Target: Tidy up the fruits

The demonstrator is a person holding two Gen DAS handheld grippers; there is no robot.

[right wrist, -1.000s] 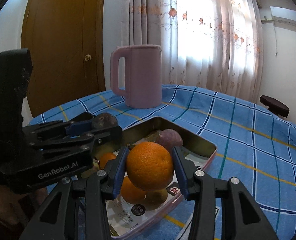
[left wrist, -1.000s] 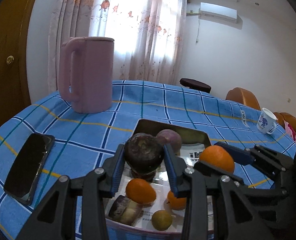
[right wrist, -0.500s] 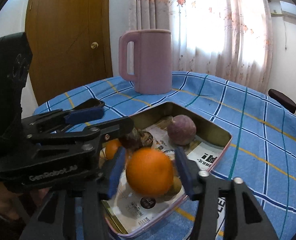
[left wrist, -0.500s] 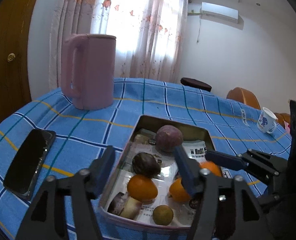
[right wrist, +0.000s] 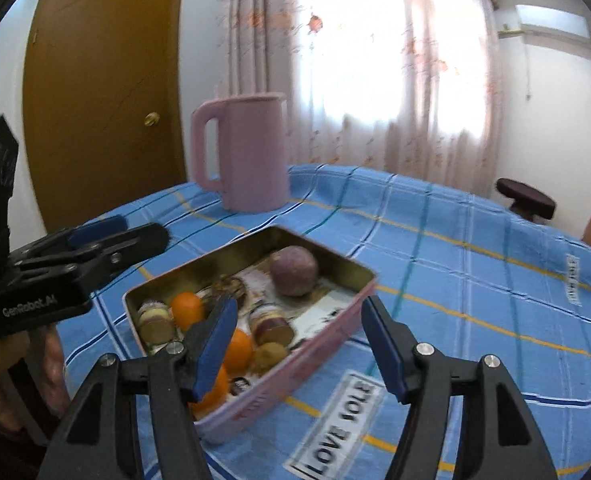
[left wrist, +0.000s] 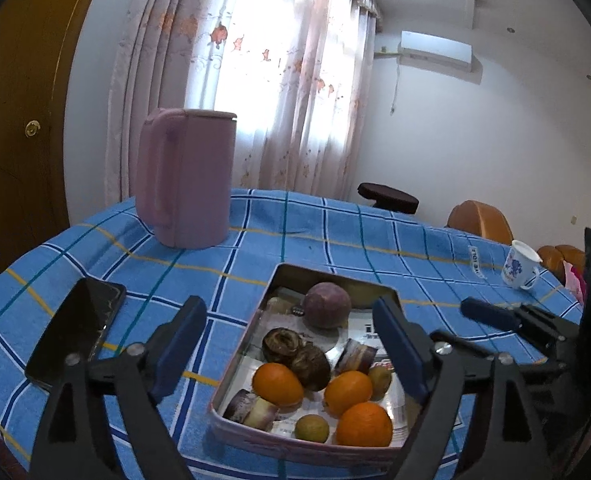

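Note:
A pink metal tin (left wrist: 231,426) (right wrist: 327,336) sits on the blue checked tablecloth and holds several fruits: oranges (left wrist: 363,424) (right wrist: 187,309), a round purple fruit (left wrist: 327,310) (right wrist: 294,271), dark wrinkled fruits (left wrist: 281,344) and small brownish ones (left wrist: 312,428). My left gripper (left wrist: 291,348) is open and empty, raised above the tin's near left side. My right gripper (right wrist: 301,340) is open and empty, above the tin's near right rim. The right gripper also shows at the right of the left wrist view (left wrist: 491,316).
A tall pink jug (left wrist: 185,178) (right wrist: 241,150) stands behind the tin. A black phone (left wrist: 77,330) lies left of it. A white cup with blue print (left wrist: 520,265) stands at the far right. Chairs and a stool surround the table.
Both grippers opened. The dark fruit left the left gripper and the orange left the right gripper; both now lie in the tin. Both grippers have pulled back and up.

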